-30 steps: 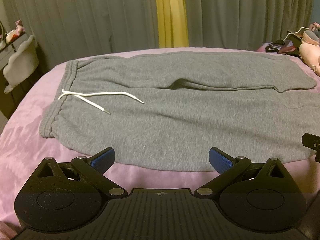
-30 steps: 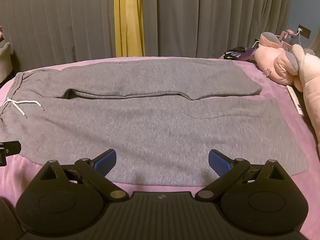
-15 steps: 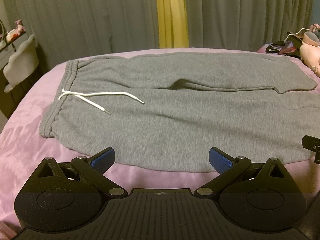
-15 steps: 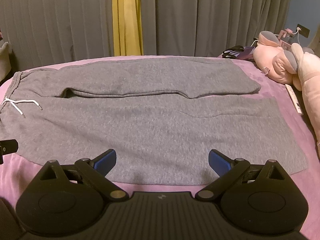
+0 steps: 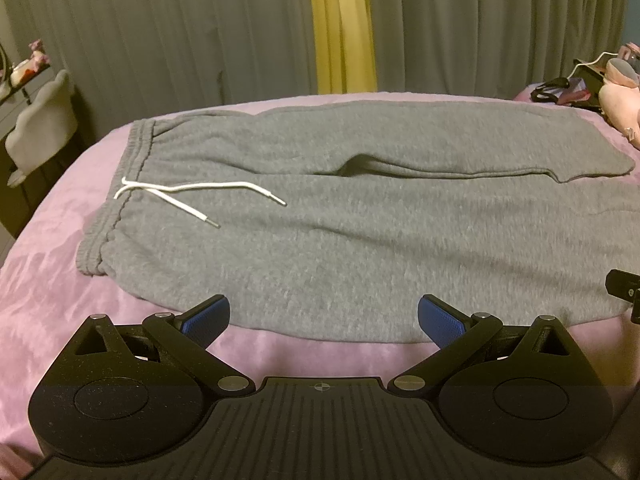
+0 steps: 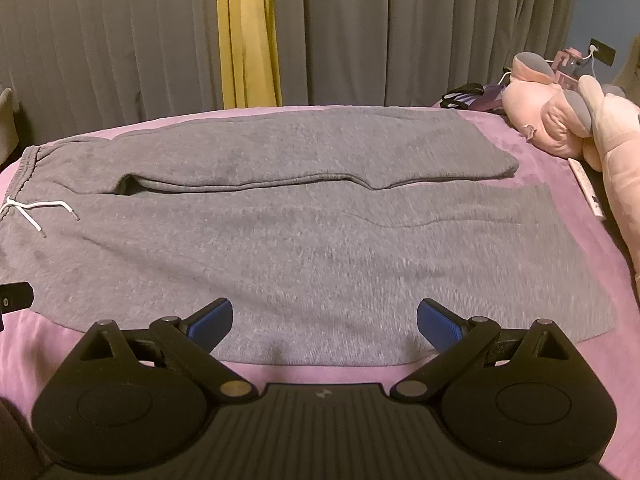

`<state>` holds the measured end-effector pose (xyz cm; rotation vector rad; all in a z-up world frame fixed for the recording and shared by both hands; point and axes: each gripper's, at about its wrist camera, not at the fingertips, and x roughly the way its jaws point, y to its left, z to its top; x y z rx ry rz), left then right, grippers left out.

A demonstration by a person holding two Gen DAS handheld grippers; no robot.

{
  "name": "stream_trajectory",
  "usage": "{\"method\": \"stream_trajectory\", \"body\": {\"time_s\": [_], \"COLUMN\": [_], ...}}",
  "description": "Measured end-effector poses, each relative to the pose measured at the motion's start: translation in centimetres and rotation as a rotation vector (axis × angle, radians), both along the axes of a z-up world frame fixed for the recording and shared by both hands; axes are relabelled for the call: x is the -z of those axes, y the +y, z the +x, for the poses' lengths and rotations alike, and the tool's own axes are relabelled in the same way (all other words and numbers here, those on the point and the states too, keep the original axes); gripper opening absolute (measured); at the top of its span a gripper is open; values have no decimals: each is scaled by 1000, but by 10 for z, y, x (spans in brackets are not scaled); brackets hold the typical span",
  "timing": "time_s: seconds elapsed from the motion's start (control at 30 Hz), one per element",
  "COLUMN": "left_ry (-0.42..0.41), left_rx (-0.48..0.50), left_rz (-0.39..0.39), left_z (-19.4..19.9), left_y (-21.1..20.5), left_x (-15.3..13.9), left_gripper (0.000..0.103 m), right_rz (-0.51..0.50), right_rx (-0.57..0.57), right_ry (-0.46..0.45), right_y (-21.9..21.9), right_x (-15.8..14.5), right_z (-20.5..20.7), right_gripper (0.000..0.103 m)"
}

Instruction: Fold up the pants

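Grey sweatpants (image 5: 360,240) lie flat across a pink bed (image 5: 52,280), waistband at the left, legs running right. A white drawstring (image 5: 188,196) lies on the front near the waistband. The pants also fill the right wrist view (image 6: 320,248), with both leg ends at the right. My left gripper (image 5: 323,316) is open and empty, just above the near edge of the pants near the waist half. My right gripper (image 6: 324,318) is open and empty, above the near edge of the near leg.
Pink plush toys (image 6: 568,124) and a white remote (image 6: 586,190) lie at the bed's right side. Grey curtains with a yellow strip (image 5: 340,28) hang behind the bed. A pale chair (image 5: 40,132) stands at the far left. Dark items (image 6: 464,96) lie at the far right corner.
Both grippers have edged slightly forward toward the near edge of the pants. Both stay open. The pants have not moved.
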<state>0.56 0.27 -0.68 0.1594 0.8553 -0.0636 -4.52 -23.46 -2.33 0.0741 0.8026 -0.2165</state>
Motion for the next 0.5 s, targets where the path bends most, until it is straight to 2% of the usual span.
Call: {"method": "stream_trajectory", "body": {"time_s": [0.5], "left_ry": [10], "left_rx": [-3], "left_rz": [-2], "left_z": [1], "left_y": [-1], "left_x": [5], "left_gripper": [103], "right_rz": [27], "right_rx": [-1], "right_ry": [3], "right_y": [-5], "right_x": [6], "right_z": [1], "right_gripper": [99]}}
